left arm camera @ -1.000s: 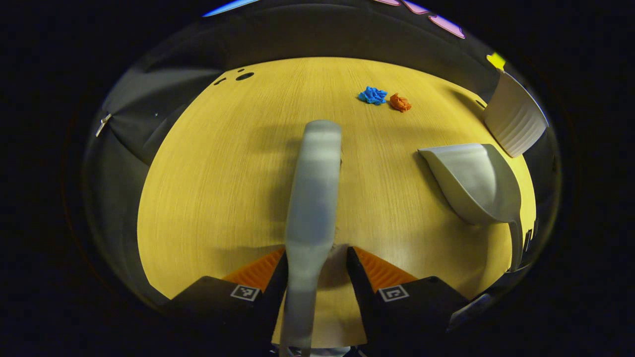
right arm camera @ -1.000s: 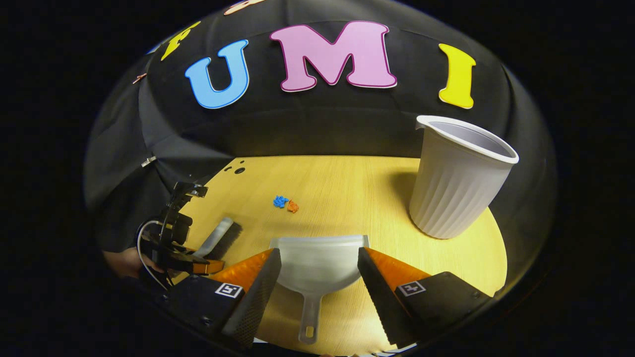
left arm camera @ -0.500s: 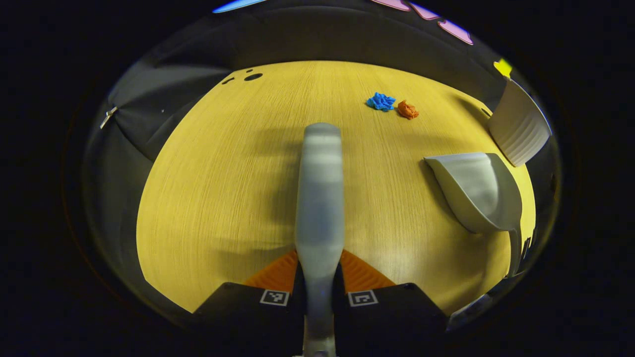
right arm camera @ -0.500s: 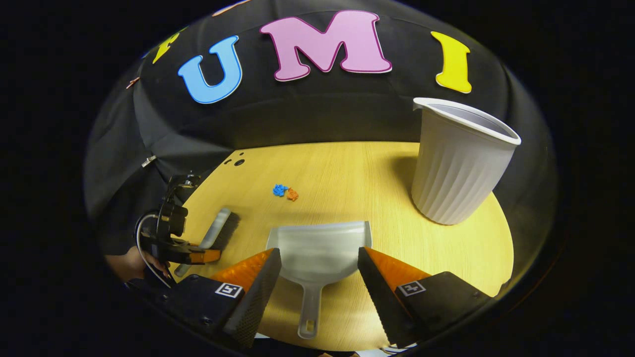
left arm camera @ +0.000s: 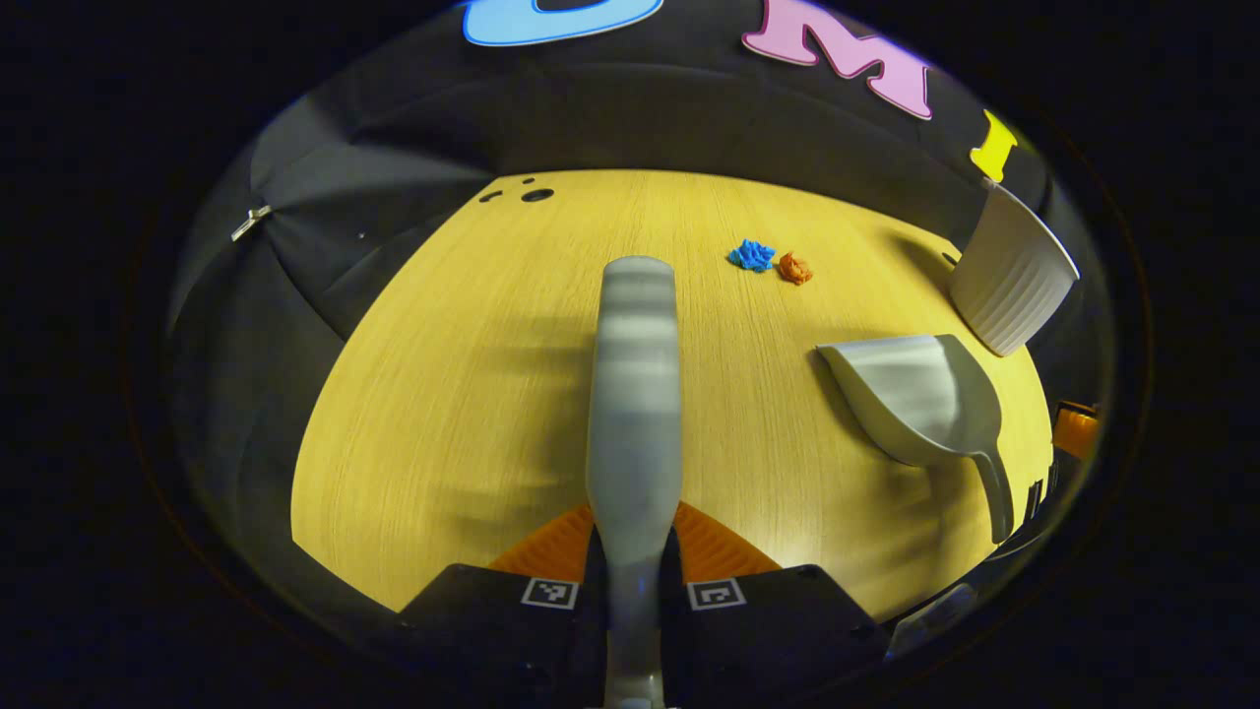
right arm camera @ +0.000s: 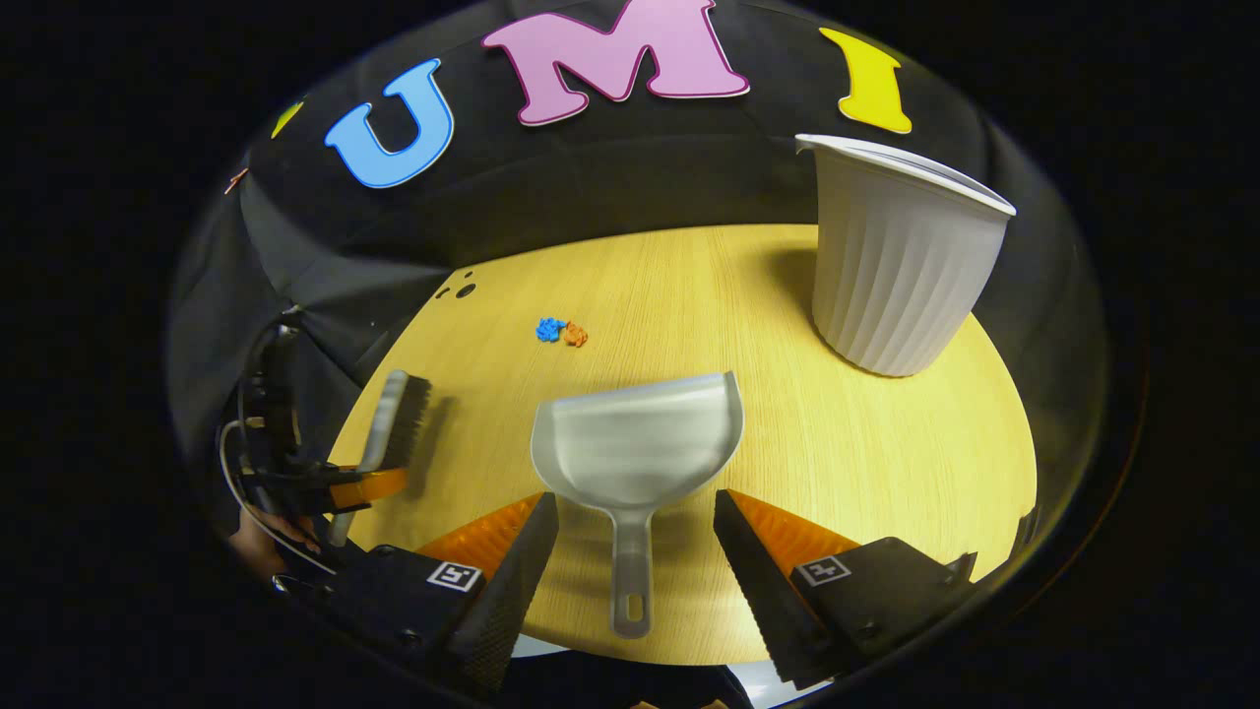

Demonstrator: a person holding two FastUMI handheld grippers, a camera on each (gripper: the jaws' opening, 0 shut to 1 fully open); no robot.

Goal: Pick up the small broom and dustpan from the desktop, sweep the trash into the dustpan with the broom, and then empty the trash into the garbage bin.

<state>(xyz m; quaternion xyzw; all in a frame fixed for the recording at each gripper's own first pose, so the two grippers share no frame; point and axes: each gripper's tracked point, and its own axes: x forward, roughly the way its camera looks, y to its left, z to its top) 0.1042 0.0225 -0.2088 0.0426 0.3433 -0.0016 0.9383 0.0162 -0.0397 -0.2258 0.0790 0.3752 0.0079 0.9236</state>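
The left gripper is clamped on the broom handle, its head pointing out over the desk. The right gripper is spread wide, the dustpan handle lying between its fingers untouched. Beyond lie a blue scrap and an orange scrap, touching; the bin stands upright to the right. By my reading, the broom is taken; dustpan pickup, sweeping and emptying remain. No brand or label is legible on the tools.

No legible txt/brands/nos. on any item; square coded markers on the grippers aren't readable.
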